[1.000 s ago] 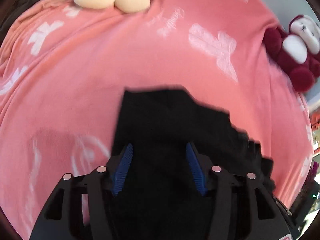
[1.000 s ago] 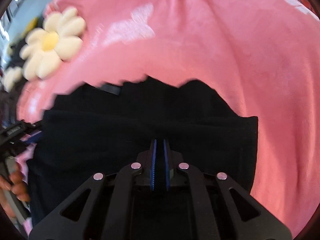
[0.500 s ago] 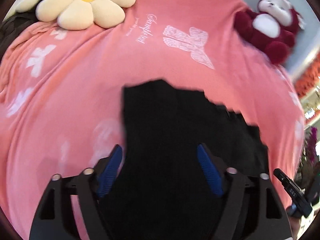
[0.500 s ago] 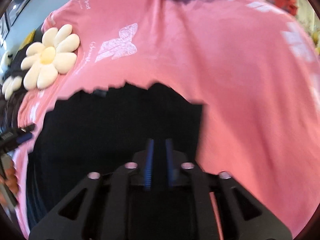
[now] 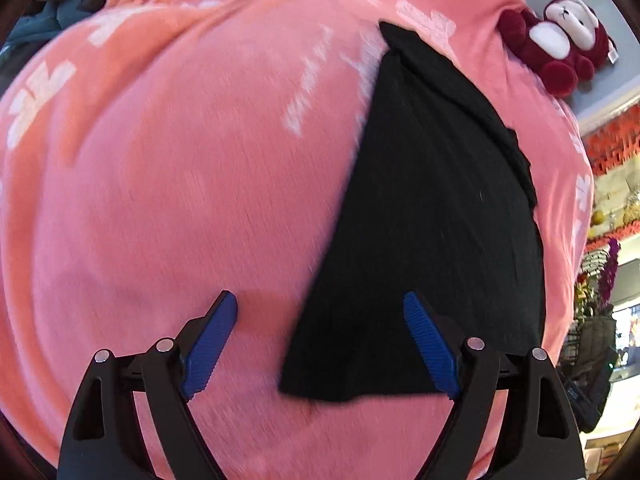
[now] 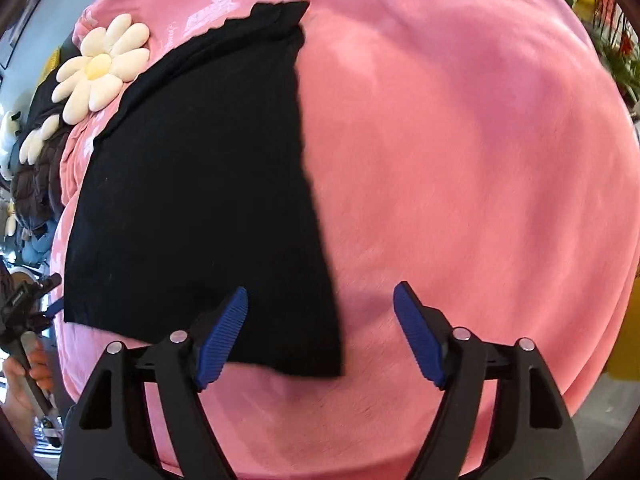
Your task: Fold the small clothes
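A black garment [image 5: 432, 216] lies flat on the pink blanket [image 5: 180, 184], folded into a long panel. My left gripper [image 5: 320, 340] is open and empty, hovering over the garment's near left corner. In the right wrist view the same garment [image 6: 200, 184] lies left of centre, and my right gripper [image 6: 320, 332] is open and empty above its near right corner. Neither gripper touches the cloth.
A daisy-shaped cushion [image 6: 100, 68] lies beside the garment's far left edge. A dark red and white plush toy [image 5: 560, 44] sits at the blanket's far right. Dark clothes [image 6: 36, 160] are piled off the blanket's left side. The other hand-held gripper [image 6: 24, 312] shows at the left edge.
My right gripper was shut on the garment and has opened and let it go. My left gripper has opened wider. Both have pulled back, and the garment now lies flat.
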Demonstrator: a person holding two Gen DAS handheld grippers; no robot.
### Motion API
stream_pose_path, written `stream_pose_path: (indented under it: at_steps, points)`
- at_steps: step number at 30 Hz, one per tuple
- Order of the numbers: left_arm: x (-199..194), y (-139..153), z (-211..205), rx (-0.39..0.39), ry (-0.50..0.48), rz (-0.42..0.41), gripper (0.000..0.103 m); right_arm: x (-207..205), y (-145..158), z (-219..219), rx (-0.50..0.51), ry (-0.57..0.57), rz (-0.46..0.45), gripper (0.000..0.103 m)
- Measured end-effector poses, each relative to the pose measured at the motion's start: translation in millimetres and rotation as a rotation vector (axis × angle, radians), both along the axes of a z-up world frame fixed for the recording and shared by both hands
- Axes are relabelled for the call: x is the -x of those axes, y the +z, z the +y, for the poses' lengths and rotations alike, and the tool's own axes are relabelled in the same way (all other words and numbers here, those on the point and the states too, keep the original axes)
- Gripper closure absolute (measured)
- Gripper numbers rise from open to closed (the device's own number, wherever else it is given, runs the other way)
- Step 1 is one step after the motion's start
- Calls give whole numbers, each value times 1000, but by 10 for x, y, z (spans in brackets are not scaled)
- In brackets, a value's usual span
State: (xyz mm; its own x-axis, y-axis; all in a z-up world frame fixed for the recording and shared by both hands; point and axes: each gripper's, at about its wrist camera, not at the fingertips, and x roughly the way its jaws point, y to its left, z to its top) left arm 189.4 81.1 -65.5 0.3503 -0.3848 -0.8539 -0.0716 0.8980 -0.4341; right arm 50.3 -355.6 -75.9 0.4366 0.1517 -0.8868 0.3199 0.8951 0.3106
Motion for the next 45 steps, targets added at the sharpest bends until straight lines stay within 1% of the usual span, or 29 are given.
stream_pose_path:
  at_steps: [2, 3, 4, 5, 6, 7, 8, 10, 14, 17, 19, 23, 29, 34, 38, 40, 43, 45]
  points:
    - [75, 12, -61, -28, -10, -23, 20, 4, -10, 54, 17, -28, -10, 28]
    - [66, 3, -102, -46, -22, -26, 23, -18, -4, 81, 9, -38, -20, 28]
    - [60, 7, -118, -50, -22, -24, 23, -33, 6, 85, -4, -48, -34, 32]
    - [39, 21, -129, -41, -26, -24, 32, -54, 14, 97, -15, -42, -40, 38]
    - [10, 43, -147, -22, -47, -26, 63, -103, 39, 109, -17, -32, -44, 55]
    - [-23, 57, -165, -11, -58, -11, 83, -115, 43, 99, -38, -28, -46, 90]
    - [-54, 50, -167, 38, -66, 22, 98, -135, 71, 86, -83, -34, -44, 96]
    - [-33, 91, -133, 64, -39, 47, 98, -113, 202, 113, -82, -20, -62, 96]
    - [173, 390, -29, 98, -50, 15, 99, 32, 557, 160, -61, 30, -91, 97]
    - [364, 553, 38, 109, -70, -10, 99, 207, 667, 180, -43, 56, -87, 97]
    - [493, 612, 85, 115, -70, -6, 99, 361, 719, 190, -27, 78, -83, 97]
    - [846, 644, 141, 119, -86, 7, 99, 711, 723, 223, -32, 107, -72, 97]
    - [1379, 588, 212, 99, -109, 51, 99, 1284, 562, 268, -45, 122, -26, 97]
    - [1700, 586, 188, 74, -134, 43, 99, 1564, 519, 343, -27, 126, -13, 97]
    - [1892, 627, 154, 45, -164, 11, 99, 1661, 607, 362, -11, 117, -32, 97]
    - [1907, 714, 178, 55, -165, -17, 99, 1627, 700, 332, -8, 111, -57, 97]
    - [1769, 979, 207, 89, -155, -79, 99, 1468, 1031, 307, 18, 98, -139, 97]
    - [1547, 1247, 184, 92, -154, -150, 99, 1269, 1275, 249, 33, 90, -203, 97]
